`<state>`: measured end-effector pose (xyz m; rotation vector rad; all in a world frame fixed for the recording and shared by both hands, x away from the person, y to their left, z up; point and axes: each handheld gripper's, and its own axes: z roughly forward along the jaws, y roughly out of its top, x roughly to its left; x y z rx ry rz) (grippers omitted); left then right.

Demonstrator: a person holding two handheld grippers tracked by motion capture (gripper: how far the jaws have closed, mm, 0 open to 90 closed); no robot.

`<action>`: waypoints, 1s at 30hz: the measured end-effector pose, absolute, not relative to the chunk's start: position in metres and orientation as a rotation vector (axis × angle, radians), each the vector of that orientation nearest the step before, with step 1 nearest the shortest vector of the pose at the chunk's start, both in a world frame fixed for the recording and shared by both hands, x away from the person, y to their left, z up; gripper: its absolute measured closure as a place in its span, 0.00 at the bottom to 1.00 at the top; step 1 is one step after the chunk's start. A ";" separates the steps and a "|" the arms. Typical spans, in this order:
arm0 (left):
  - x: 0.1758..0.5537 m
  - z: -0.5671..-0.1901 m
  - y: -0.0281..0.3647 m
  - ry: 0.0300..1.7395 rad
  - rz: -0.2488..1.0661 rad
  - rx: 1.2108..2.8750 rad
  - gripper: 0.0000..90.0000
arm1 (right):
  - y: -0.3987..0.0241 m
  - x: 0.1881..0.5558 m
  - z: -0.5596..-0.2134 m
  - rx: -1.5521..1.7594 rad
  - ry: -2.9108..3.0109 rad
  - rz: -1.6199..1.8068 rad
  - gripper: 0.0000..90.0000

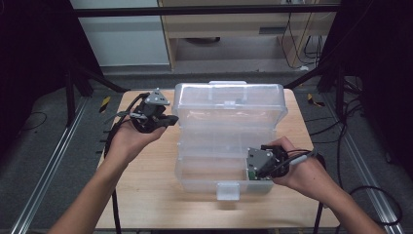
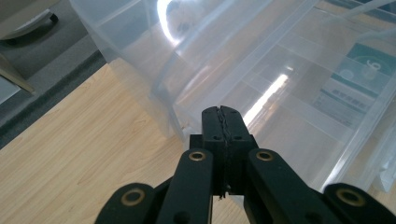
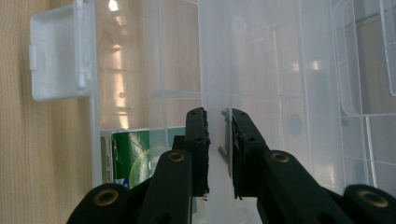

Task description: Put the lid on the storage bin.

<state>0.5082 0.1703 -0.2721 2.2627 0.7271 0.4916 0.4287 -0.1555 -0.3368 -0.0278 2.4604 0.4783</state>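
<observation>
The clear box (image 1: 226, 141) is sitting open in the middle of the table (image 1: 146, 195), lid (image 1: 229, 105) tipped back on the far side, latch (image 1: 228, 191) hanging off the near edge. The right gripper (image 1: 253, 170) is clamping a strip of translucent plastic, and from above that looks like the near right wall of the base. The left gripper (image 1: 170, 120) is hovering just beside the lid's left end, jaws pressed together on nothing.

By my reading, the right hand is steadying the box while the left is lining up on the lid. Shutting it calls for the left gripper to get behind the lid and swing it forward, with the right letting go before the lid comes down on it.

The right gripper view is giving the grip itself: the pads (image 3: 198, 149) are pinching the thin wall (image 3: 215, 116), with a green card (image 3: 135, 158) lying in the compartment beside it. The left gripper view is showing its closed tips (image 2: 222, 121) over the box (image 2: 280, 93), clear of the plastic, and a printed teal card (image 2: 359, 79) under the clear panels. The high view alone is giving the whole layout.
</observation>
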 end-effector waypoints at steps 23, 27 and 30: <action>0.497 -0.278 0.173 0.723 0.467 2.229 1.00 | -0.156 0.422 -0.339 0.032 2.487 0.558 0.71; 0.495 -0.279 0.174 0.721 0.462 2.226 1.00 | -0.155 0.419 -0.336 0.052 2.480 0.572 0.64; 0.493 -0.280 0.174 0.719 0.459 2.225 1.00 | -0.156 0.418 -0.334 0.080 2.475 0.596 0.59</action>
